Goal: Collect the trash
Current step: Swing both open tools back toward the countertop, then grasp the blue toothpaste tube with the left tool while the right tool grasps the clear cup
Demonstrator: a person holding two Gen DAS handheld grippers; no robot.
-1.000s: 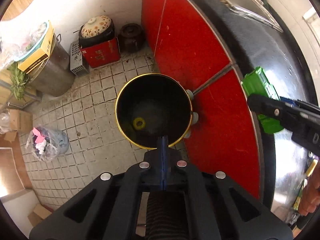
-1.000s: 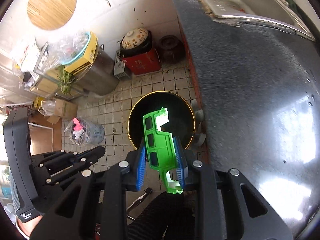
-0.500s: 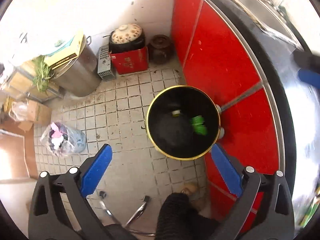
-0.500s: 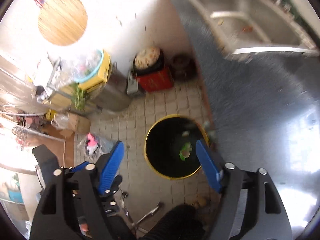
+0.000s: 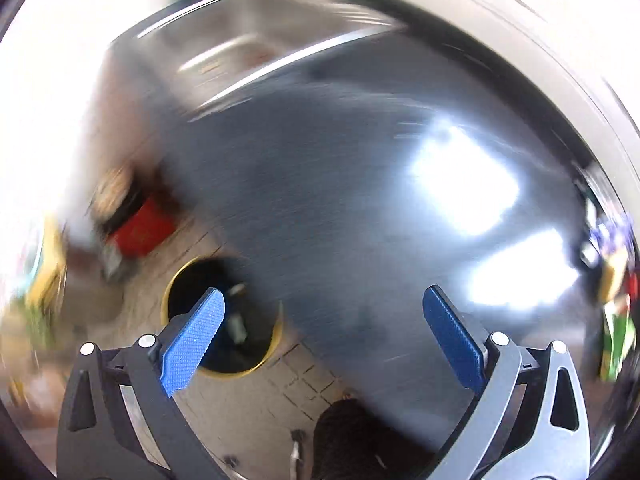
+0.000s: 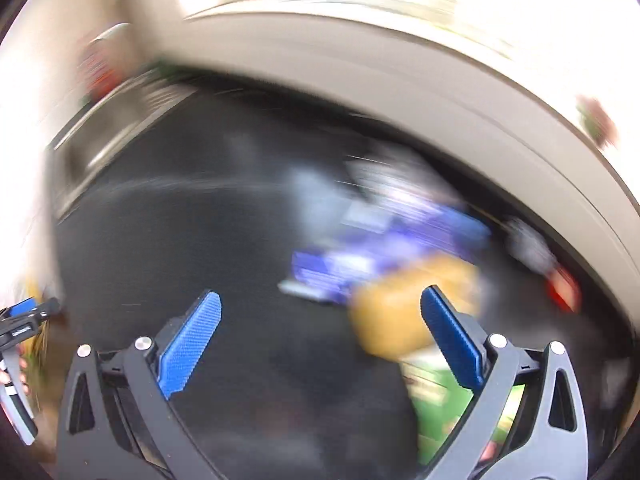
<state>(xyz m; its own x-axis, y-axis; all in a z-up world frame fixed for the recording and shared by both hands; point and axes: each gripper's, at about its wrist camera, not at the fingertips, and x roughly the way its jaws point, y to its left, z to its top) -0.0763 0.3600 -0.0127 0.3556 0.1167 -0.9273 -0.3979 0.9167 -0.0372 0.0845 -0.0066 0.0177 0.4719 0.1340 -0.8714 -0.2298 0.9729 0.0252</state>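
My left gripper (image 5: 322, 336) gapes wide and empty over the dark counter (image 5: 340, 200), the bin (image 5: 276, 332) near-left below. My right gripper (image 6: 320, 336), jaws just opened wide, holds nothing above blurred clutter (image 6: 384, 256).

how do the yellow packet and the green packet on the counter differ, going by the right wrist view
Both are blurred. The yellow packet is mustard coloured and lies farther up the dark counter, against blue packaging. The green packet sits at the lower edge of the view, largely hidden behind one arm of the right tongs. Both rest untouched on the counter; the tongs are open and empty.
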